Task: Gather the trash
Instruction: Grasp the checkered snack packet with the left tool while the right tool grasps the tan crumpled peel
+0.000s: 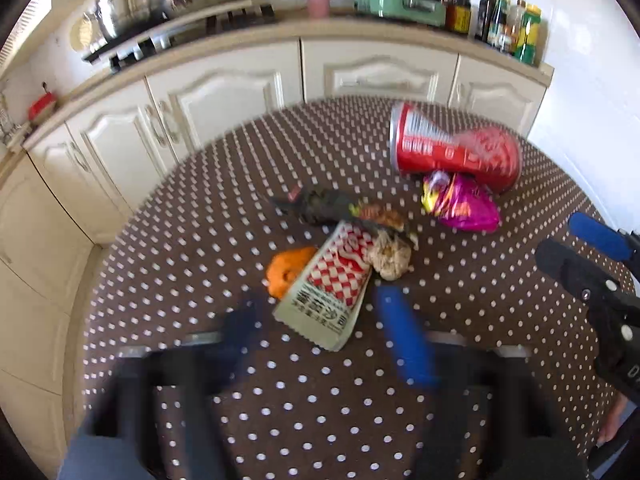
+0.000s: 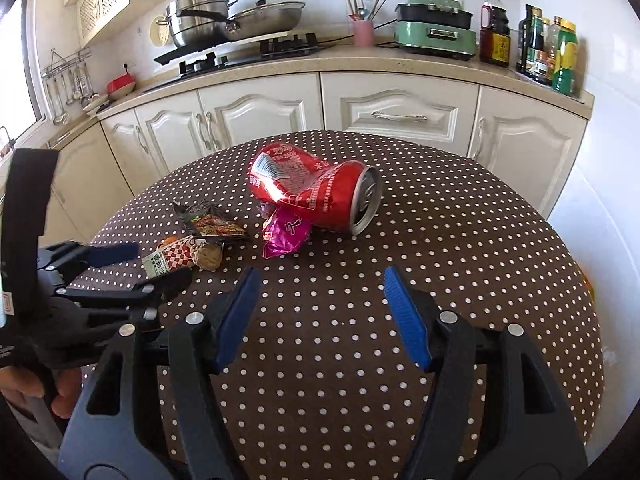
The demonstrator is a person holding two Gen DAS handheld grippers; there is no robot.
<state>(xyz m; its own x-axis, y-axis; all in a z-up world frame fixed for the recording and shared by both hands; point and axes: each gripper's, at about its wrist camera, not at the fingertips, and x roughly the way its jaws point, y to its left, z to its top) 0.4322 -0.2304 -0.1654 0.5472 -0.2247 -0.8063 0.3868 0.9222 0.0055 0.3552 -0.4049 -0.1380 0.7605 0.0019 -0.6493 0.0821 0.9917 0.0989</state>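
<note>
The red-checked wrapper point(image 1: 334, 288) lies near on the tabletop point(image 1: 192, 208), between your left tool point(image 1: 320, 332)'s part-open fingers, not gripped. Centre on its near edge, then pinch. Your right tool point(image 2: 320, 300) is open and empty, short of the crushed red can point(image 2: 316, 194). The print is too blurred to read.

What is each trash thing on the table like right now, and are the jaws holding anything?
Red can: crushed, lying on its side.
Pink wrapper: crumpled, tucked partly under the can.
Dark snack wrapper: torn open, flat.
Checkered packet: flat, just ahead of the left jaws.
Left gripper: jaws apart, gripping nothing.
Right gripper: jaws open, empty.
</note>
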